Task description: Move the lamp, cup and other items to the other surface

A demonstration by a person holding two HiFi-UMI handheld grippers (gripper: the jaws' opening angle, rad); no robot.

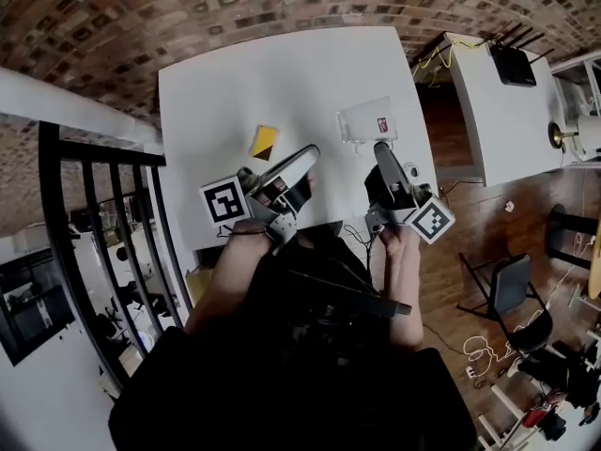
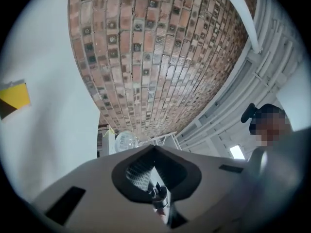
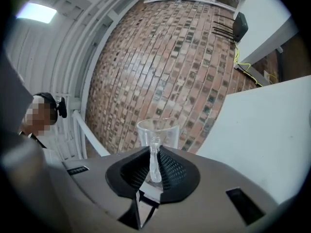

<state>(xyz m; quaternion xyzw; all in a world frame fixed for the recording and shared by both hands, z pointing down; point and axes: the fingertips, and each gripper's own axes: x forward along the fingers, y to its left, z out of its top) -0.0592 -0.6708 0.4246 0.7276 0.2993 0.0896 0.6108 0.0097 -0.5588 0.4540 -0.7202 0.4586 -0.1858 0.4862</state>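
Between right gripper jaws, clear cup

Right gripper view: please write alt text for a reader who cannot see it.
The right gripper is shut on the handle of a clear cup, held before a brick wall. A white table shows at right.
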